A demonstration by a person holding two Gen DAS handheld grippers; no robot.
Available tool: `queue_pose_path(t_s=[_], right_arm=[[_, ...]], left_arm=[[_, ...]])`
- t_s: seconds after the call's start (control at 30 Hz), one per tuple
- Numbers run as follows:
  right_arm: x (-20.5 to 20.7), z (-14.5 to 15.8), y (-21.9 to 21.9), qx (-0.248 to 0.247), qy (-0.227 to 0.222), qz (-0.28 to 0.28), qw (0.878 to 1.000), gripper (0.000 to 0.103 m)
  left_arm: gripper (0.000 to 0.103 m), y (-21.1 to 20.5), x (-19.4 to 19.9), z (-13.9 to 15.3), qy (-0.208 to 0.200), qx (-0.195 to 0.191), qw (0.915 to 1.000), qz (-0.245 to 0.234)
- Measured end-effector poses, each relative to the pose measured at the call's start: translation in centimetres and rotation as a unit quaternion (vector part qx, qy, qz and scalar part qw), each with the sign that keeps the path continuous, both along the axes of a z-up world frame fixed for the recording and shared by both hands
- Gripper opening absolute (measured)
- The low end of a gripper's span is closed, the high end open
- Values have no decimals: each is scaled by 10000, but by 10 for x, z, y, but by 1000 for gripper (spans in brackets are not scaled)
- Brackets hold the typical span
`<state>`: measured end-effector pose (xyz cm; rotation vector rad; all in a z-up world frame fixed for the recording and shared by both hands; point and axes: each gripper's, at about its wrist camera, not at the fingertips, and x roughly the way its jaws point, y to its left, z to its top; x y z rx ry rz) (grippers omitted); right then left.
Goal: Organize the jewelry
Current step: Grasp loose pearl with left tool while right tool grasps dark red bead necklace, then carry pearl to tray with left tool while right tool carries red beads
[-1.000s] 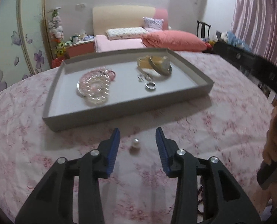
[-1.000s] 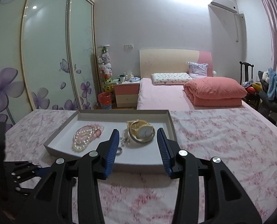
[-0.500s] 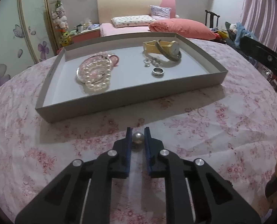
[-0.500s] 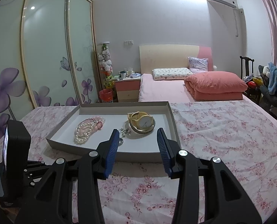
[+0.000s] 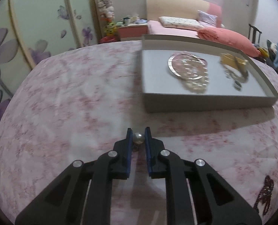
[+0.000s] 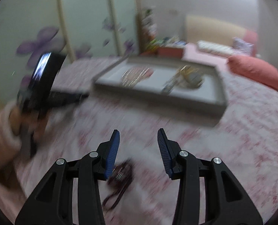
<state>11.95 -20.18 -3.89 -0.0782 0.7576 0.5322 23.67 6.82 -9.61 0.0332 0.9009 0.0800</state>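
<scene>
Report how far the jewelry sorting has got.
Done: a pearl strand and a yellow watch already lie in the grey tray. In hand: the left claw is shut on a loose pearl. Left: the dark beaded piece on the bedspread below the open right claw.

Left gripper (image 5: 138,137) jaws pinched nearly closed; right gripper (image 6: 138,142) jaws apart.
</scene>
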Motion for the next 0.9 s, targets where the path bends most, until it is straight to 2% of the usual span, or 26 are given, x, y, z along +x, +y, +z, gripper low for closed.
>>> queue_pose_path(t_s=[0.03, 0.13, 0.3, 0.4, 0.5, 0.53, 0.57, 0.67, 0.73, 0.9], right_arm=[[-5, -5, 5, -85, 117, 134, 9998, 46], [-15, -13, 17, -192, 309, 283, 9989, 68], [-24, -20, 34, -318, 382, 280, 9984, 81], [-26, -31, 45, -724, 457, 191, 9961, 82], [-33, -31, 43, -725, 389, 149, 9965, 70], [-32, -30, 39, -714, 372, 94, 9967, 59], [-31, -29, 36, -696, 354, 27, 9969, 45], [-24, -27, 27, -603, 430, -177, 9971, 17], [-22, -28, 27, -597, 437, -204, 9971, 13], [-23, -26, 33, -869, 302, -219, 9955, 12]], left_arm=[[14, 2, -1, 1, -1, -22, 10000, 13], [14, 1, -2, 2, -2, 15, 10000, 18], [14, -1, -3, 3, -2, 4, 10000, 23], [14, -3, -4, 2, -2, 5, 10000, 28], [14, -2, -4, 2, -2, 1, 10000, 27], [14, -2, -3, 2, -3, 0, 10000, 27], [14, -2, -3, 2, -3, 0, 10000, 28], [14, -2, -3, 2, -3, -8, 10000, 28], [14, -3, -3, 2, -3, -30, 10000, 33], [14, -3, -3, 2, -2, -40, 10000, 36]])
